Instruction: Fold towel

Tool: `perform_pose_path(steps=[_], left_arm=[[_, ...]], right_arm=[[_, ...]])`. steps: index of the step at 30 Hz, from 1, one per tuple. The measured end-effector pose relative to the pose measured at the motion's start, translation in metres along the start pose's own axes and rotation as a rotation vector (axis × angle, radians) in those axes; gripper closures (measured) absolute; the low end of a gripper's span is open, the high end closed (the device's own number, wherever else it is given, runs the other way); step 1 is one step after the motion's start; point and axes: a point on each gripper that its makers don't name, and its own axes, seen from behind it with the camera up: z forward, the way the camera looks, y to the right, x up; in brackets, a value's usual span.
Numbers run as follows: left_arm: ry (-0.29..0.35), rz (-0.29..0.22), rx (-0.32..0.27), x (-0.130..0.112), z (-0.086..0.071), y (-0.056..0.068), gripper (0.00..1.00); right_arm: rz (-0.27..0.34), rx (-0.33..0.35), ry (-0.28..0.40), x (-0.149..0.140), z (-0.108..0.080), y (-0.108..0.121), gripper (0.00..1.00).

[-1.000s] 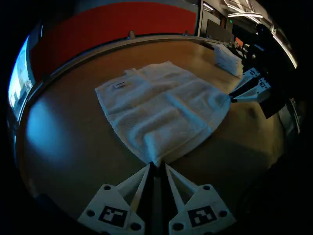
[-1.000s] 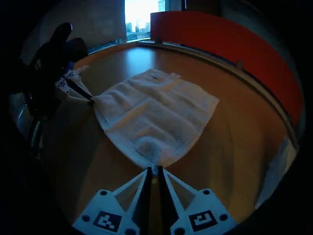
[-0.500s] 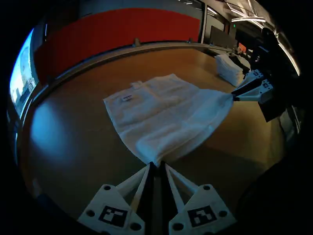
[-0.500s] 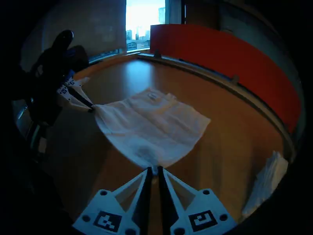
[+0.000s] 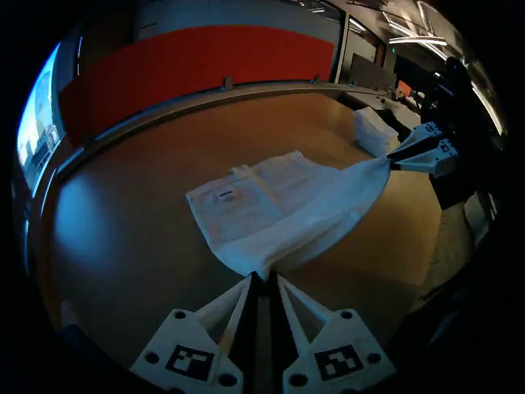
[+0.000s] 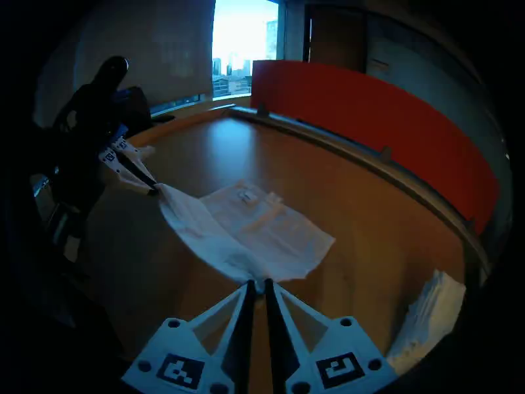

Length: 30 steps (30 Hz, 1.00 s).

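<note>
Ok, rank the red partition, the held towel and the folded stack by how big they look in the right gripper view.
1. red partition
2. towel
3. folded stack
The partition stands farther from the camera, so this ranks looks alone, not true size.

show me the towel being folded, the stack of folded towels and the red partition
white towel [image 5: 262, 197], left gripper view, flat middle part
stack of folded towels [image 5: 373, 128], left gripper view, top towel
red partition [image 5: 197, 59], left gripper view, middle of panel

Towel [image 5: 275, 203]: white cloth, matt, napped. Table [image 5: 118, 223]: wood-look top, smooth, glossy sheen at frame left. Left gripper [image 5: 264, 279]: white matt plastic.
</note>
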Motion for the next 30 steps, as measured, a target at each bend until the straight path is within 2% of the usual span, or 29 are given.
perform_pose_path(steps=[11,18,24,30], left_arm=[[-0.004,-0.034,-0.021,0.014,-0.026,0.015,0.89],[-0.021,-0.038,-0.039,0.011,-0.037,0.027,0.89],[-0.026,-0.055,-0.048,0.011,-0.045,0.036,0.89],[-0.038,-0.073,-0.055,0.007,-0.043,0.039,0.89]], right_arm=[[-0.009,-0.011,0.018,0.015,-0.025,0.001,0.88],[-0.012,-0.011,0.019,0.019,-0.037,0.0,0.88],[-0.006,-0.014,0.018,0.019,-0.044,-0.001,0.88],[-0.006,-0.009,0.011,0.018,-0.044,-0.002,0.88]])
